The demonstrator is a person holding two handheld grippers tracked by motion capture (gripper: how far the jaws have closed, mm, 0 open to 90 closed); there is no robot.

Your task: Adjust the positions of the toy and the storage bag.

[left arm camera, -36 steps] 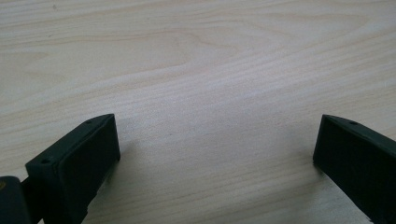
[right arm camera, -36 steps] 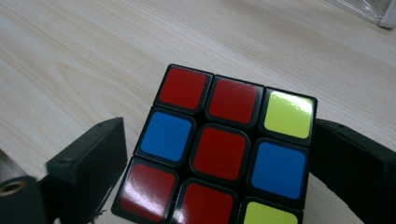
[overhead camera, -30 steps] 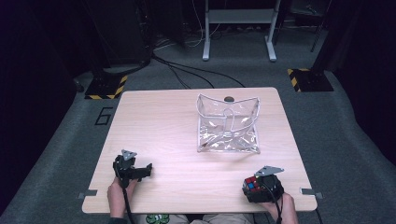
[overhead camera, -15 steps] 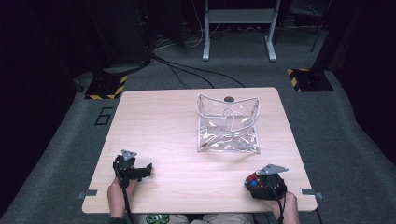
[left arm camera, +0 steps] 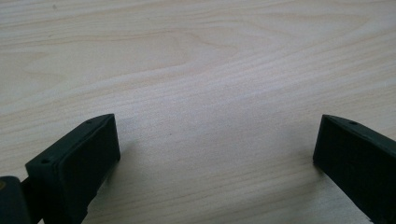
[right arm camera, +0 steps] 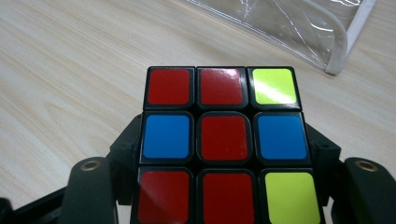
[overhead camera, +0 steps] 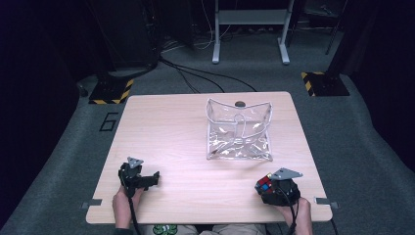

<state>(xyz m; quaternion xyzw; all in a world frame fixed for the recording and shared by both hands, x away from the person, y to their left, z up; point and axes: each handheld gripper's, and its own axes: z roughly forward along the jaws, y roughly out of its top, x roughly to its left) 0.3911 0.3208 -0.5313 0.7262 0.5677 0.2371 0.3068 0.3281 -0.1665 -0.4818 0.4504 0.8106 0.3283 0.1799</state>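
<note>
We clamp the puzzle cube in our right gripper at the table's five o'clock, jaws having just closed onto it; our left gripper rests wide open at seven o'clock, the clear pouch at one o'clock.

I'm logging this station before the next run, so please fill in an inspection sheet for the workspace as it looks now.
Surface: light wood table, flat, no spills seen.
Job's things: puzzle cube, mostly red face showing, between the jaws of the right gripper near the front right edge; clear plastic pouch lying at the table's middle right, apart from the cube.
Clutter: small dark round mark at the far edge by the pouch; otherwise nothing seen.
Grippers: right gripper closed on the cube; left gripper open, nothing between its jaws, over bare wood.
Cables: one trails from each gripper toward the person; more on the floor behind.
Surroundings: grey carpet, hazard-striped stand bases, metal frame legs.
</note>
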